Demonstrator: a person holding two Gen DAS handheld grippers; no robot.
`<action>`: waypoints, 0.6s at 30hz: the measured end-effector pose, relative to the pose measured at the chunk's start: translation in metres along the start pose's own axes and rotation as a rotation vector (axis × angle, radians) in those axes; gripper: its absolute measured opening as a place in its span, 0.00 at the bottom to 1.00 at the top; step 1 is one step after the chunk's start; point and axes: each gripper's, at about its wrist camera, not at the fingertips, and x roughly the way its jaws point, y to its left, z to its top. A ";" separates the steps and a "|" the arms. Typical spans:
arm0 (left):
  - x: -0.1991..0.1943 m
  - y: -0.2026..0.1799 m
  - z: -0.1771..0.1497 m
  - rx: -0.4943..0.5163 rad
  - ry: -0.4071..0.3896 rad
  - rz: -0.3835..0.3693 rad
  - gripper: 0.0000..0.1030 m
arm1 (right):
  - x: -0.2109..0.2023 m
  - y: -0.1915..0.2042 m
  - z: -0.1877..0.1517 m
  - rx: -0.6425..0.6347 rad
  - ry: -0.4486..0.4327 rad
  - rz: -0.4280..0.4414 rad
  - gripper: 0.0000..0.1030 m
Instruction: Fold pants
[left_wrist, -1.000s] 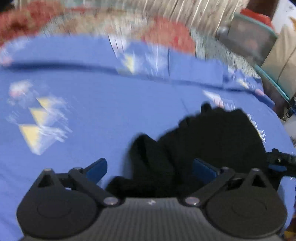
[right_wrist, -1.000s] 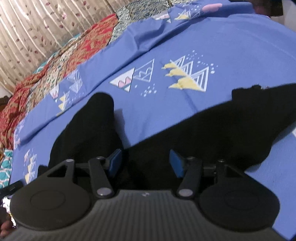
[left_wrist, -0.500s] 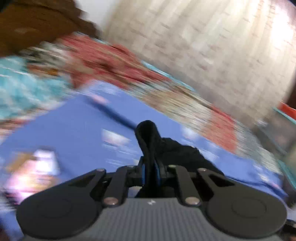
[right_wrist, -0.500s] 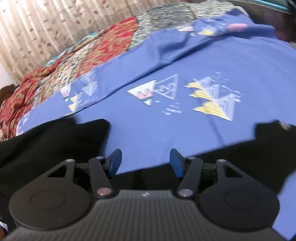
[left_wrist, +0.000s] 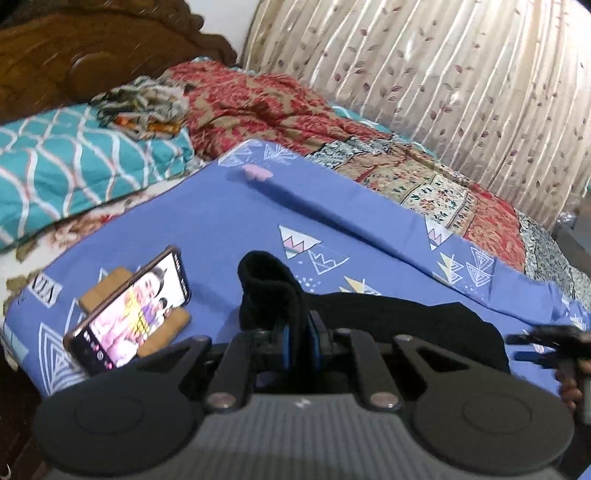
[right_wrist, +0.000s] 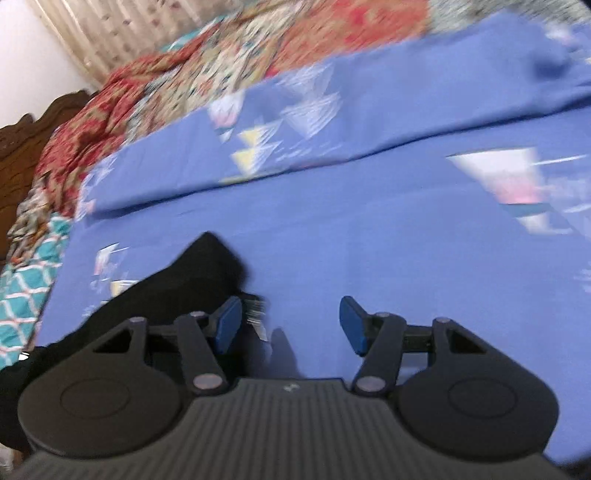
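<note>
Left wrist view: the left gripper (left_wrist: 300, 341) clamps its blue fingers on a soft fold of black pants (left_wrist: 399, 317) lying on the blue patterned bedsheet (left_wrist: 221, 221), beside a propped phone (left_wrist: 129, 314). Right wrist view, blurred, misses the phone: the right gripper (right_wrist: 290, 325) spreads its fingers wider, only sheet between them, pants at its left.

Black pants (left_wrist: 388, 314) on blue sheet, end lifted

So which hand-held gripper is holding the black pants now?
The left hand-held gripper: shut on the black pants. The right hand-held gripper is opening, nothing between its fingers.
</note>
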 end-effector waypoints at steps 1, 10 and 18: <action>0.000 -0.001 0.001 -0.001 0.001 -0.002 0.10 | 0.016 0.001 0.002 0.036 0.034 0.017 0.64; -0.005 -0.019 0.007 -0.009 -0.029 -0.115 0.10 | -0.038 0.057 0.027 -0.048 -0.122 0.152 0.02; 0.000 -0.019 0.006 -0.090 -0.050 -0.191 0.10 | -0.138 0.076 0.050 -0.256 -0.315 0.165 0.29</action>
